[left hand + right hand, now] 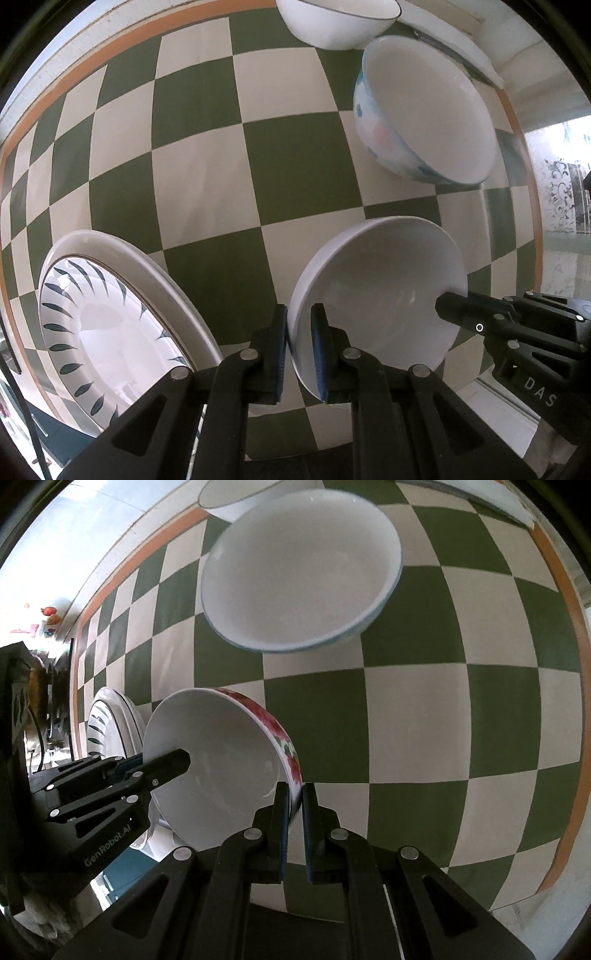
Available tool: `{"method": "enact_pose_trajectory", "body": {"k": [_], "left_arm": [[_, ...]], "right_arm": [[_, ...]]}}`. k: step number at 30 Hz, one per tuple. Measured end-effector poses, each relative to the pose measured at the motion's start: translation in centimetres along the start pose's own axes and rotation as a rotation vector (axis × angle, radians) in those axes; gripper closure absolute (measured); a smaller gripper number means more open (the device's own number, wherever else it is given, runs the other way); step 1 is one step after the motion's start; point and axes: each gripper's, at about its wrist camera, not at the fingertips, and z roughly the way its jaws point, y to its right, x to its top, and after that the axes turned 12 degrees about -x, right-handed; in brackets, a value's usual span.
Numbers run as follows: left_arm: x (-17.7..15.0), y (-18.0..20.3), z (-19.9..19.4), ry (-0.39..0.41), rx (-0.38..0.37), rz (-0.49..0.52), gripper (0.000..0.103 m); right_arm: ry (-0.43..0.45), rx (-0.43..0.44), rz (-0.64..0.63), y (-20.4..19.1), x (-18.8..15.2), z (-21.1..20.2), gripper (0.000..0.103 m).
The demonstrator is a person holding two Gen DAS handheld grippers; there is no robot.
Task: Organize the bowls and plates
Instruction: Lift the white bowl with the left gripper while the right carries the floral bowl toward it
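My left gripper (299, 347) is shut on the near rim of a white bowl with red flowers outside (380, 295). My right gripper (294, 808) is shut on the opposite rim of the same bowl (221, 753); each gripper shows in the other's view, the right one (517, 325) and the left one (122, 779). The bowl hangs tilted above the green and cream checkered tablecloth (258, 155). A blue-rimmed white bowl (424, 118) (299, 568) stands beyond it. A stack of plates with dark leaf marks (110, 325) (107, 723) lies to the left.
Another white bowl (332, 18) (236, 498) stands at the table's far edge, with a white plate (469, 55) beside it. The cloth's orange border (569, 602) marks the table edges. Dark shelving (18, 709) stands at the far left.
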Motion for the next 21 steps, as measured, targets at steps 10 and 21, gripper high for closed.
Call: {"method": "enact_pose_trajectory", "body": {"k": [10,21], "left_arm": [[0.4,0.4,1.1,-0.003,0.013,0.002,0.092],[0.0,-0.7,-2.9,0.047,-0.052,-0.054,0.091]], "right_arm": [[-0.006,-0.019,-0.005,-0.5,0.2,0.0,0.094],[-0.001,0.030,0.023,0.3,0.0,-1.6,0.092]]}}
